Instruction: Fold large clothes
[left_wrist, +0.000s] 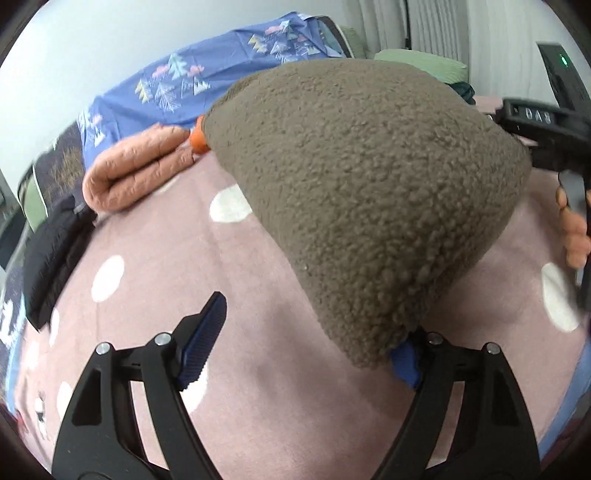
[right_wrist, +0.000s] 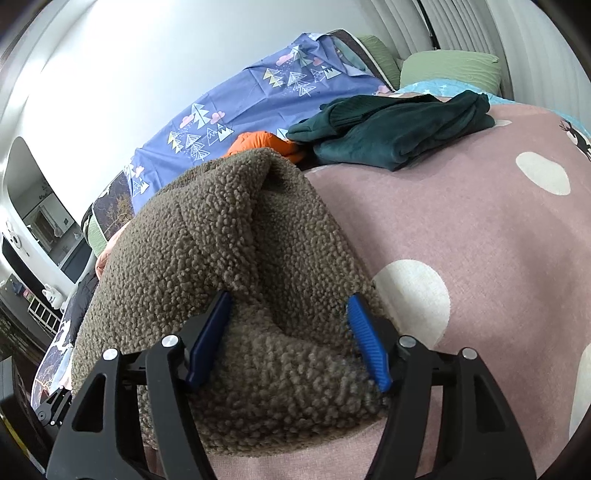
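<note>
I see a plain white wall (right_wrist: 122, 74) behind the bed's pink white-dotted blanket (right_wrist: 480, 236), pale pleated curtains (right_wrist: 424, 26), and a green pillow (right_wrist: 450, 66) at the head.

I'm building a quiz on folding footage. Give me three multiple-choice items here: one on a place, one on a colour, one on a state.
1. Where does the dark green folded garment lie?
A. on the floor
B. on the pink dotted bedspread, beyond the fleece
C. on the green pillow

2. What colour is the fuzzy fleece garment?
A. grey-brown
B. orange
C. blue

3. How do the right gripper fingers stand?
A. shut tight together
B. out of view
C. spread, fleece between them

Answers: B, it rests on the bedspread behind the fleece; A, the curly pile is grey-brown in both views; C, the blue pads sit apart around the bunched fleece.
</note>
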